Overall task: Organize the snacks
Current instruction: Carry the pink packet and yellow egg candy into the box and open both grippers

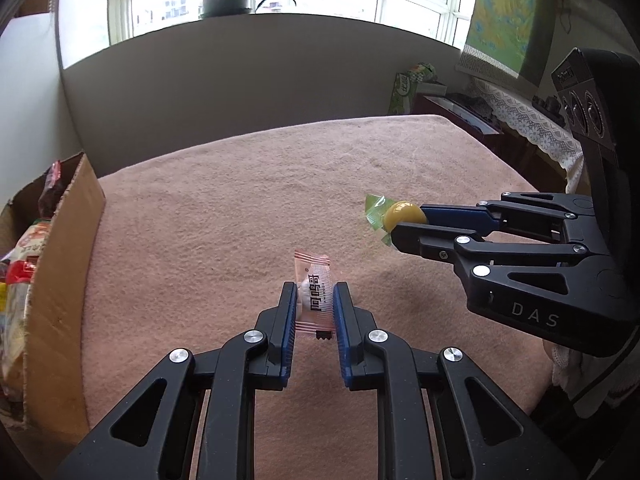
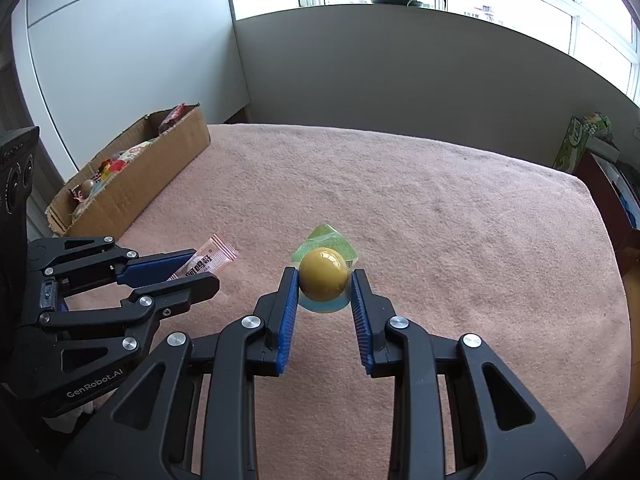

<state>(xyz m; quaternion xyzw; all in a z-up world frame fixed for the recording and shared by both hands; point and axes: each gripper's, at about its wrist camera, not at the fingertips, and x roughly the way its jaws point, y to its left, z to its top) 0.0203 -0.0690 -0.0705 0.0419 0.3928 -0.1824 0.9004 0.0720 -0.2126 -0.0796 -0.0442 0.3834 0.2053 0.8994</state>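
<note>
My left gripper (image 1: 314, 300) is shut on a pink candy sachet (image 1: 314, 292) with dark lettering, held above the pink cloth. It also shows in the right wrist view (image 2: 208, 262), gripped by the left gripper (image 2: 200, 270). My right gripper (image 2: 325, 280) is shut on a yellow jelly cup (image 2: 323, 274) with a green foil lid. In the left wrist view the jelly cup (image 1: 402, 214) sits at the tip of the right gripper (image 1: 408, 226), to the right of the sachet. Both are held above the table.
An open cardboard box (image 2: 132, 184) holding several snack packets stands at the table's left edge; it also shows in the left wrist view (image 1: 60, 280). The pink cloth (image 2: 440, 220) covers the table. A grey partition (image 1: 240, 80) stands behind. A green carton (image 2: 576, 144) sits off to the right.
</note>
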